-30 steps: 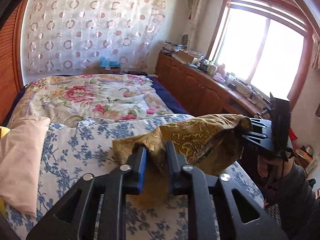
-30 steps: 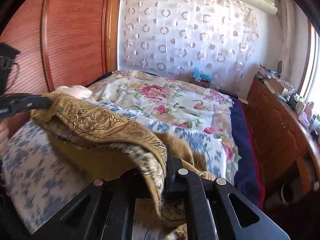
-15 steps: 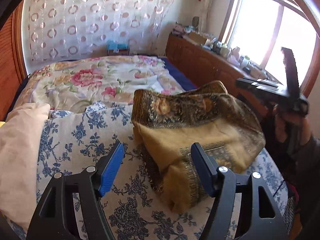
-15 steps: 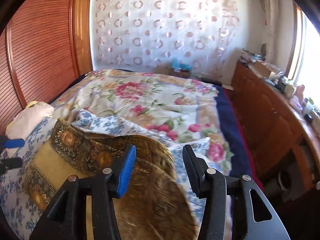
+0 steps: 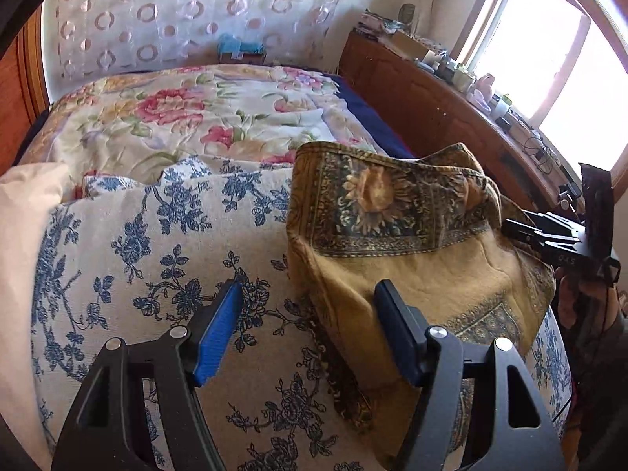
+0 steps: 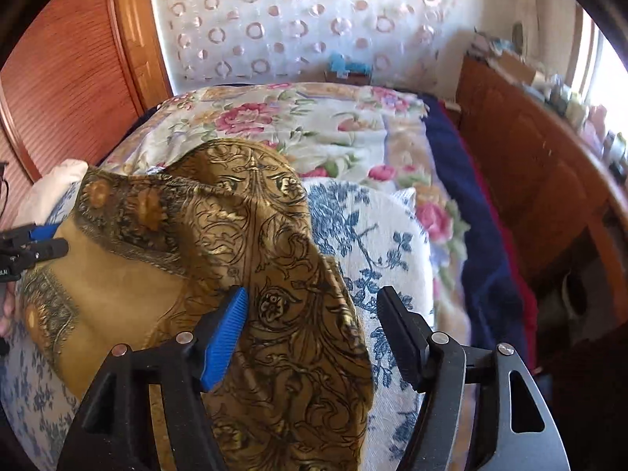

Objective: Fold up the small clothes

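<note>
Left wrist view: your left gripper [image 5: 306,329] and right gripper [image 6: 314,329] both gape, empty. Gold paisley cloth [image 5: 412,243] lies lumpy mid-frame; probably regrip an edge next.

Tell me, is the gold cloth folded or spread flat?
Folded: the gold cloth lies doubled over, its patterned border lapped across its plain middle.

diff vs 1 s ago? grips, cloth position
Both let go: the left gripper and right gripper were clamped on the gold patterned cloth, holding it up between them; now both are open and the cloth has dropped, lying folded on the blue floral cover. The pink pillow is unchanged.
</note>
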`<action>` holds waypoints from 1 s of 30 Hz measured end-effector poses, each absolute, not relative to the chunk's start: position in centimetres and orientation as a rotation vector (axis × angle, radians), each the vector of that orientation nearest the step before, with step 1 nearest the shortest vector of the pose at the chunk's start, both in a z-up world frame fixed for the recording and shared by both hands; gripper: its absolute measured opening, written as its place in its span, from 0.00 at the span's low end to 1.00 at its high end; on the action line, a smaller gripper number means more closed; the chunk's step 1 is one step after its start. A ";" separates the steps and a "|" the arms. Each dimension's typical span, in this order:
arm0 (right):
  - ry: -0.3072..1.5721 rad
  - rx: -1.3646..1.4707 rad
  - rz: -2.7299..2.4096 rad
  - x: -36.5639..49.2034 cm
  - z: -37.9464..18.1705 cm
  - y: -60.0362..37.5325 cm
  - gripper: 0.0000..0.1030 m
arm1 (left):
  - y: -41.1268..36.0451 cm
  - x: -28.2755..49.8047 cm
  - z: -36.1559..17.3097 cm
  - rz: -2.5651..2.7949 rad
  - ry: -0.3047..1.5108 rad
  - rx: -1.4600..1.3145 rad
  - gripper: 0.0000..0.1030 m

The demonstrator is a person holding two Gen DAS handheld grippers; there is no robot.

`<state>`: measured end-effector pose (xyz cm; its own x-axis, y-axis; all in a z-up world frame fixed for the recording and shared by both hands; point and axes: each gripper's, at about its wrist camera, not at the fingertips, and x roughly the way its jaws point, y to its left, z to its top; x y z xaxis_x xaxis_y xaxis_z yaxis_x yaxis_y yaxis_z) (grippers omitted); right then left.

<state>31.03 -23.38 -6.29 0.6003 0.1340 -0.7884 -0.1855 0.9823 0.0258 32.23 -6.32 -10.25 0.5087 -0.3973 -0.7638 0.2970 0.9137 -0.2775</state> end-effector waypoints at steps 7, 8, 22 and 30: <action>0.938 0.016 0.257 31.2 -6.9 -24.6 0.68 | -6.6 32.2 -10.8 -0.449 0.961 -0.125 0.66; 0.940 0.018 0.265 31.0 -7.0 -24.8 0.66 | -6.6 32.2 -10.8 -0.459 0.963 -0.134 0.63; 0.853 -0.042 0.345 29.1 -6.7 -24.9 0.12 | -7.3 32.3 -10.2 -0.585 0.999 -0.234 0.16; 0.692 -0.070 0.339 26.7 -2.7 -24.6 0.10 | -7.0 29.4 -5.9 -0.613 0.858 -0.221 0.08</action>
<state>26.72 -24.59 -2.73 0.7173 0.2830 -0.6367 -0.3292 0.9430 0.0482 29.40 -6.95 -5.91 0.4960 -0.5869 -0.6399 0.4148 0.8076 -0.4192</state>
